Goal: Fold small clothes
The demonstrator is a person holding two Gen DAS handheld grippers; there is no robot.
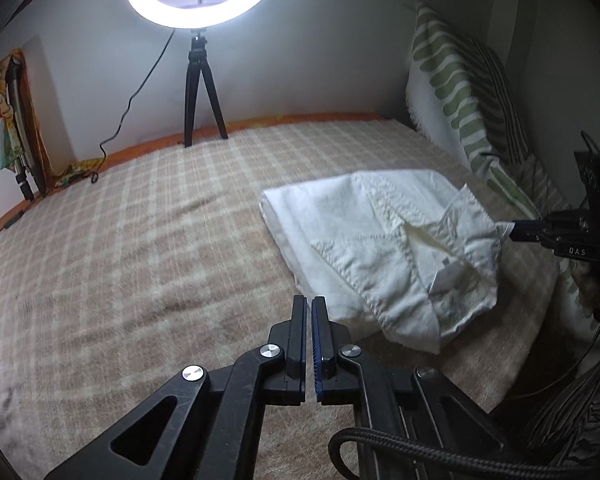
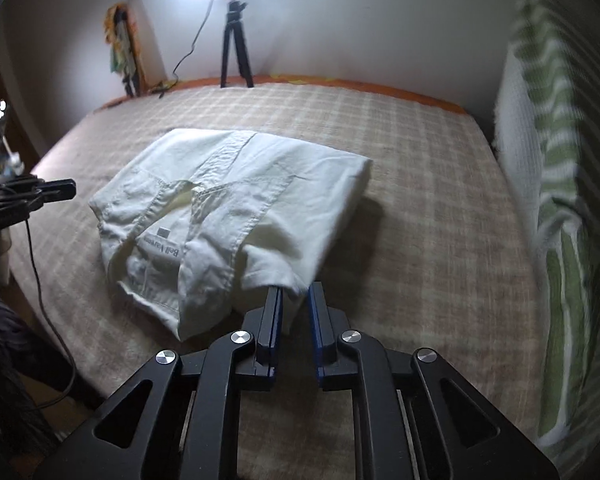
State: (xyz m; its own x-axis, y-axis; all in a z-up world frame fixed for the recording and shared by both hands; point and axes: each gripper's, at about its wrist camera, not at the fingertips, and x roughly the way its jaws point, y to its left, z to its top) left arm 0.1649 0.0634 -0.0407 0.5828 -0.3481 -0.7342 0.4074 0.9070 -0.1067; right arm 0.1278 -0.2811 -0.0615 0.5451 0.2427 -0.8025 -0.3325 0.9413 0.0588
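Observation:
A white folded garment (image 1: 384,244) lies on the beige checked bedcover, right of centre; in the right wrist view the garment (image 2: 228,208) shows a label near its front edge. My left gripper (image 1: 309,304) is shut and empty, just off the garment's near left corner; it also shows at the left edge of the right wrist view (image 2: 66,190). My right gripper (image 2: 295,292) has its jaws a little apart with a corner of the garment between them. In the left wrist view the right gripper (image 1: 514,229) holds that corner slightly lifted at the garment's right side.
A lit ring light on a black tripod (image 1: 200,92) stands at the far edge of the bed, its cable trailing left. A green-and-white striped pillow (image 1: 460,92) leans at the right. Colourful cloth (image 1: 10,120) hangs at the far left. Bare bedcover (image 1: 140,240) spreads to the left.

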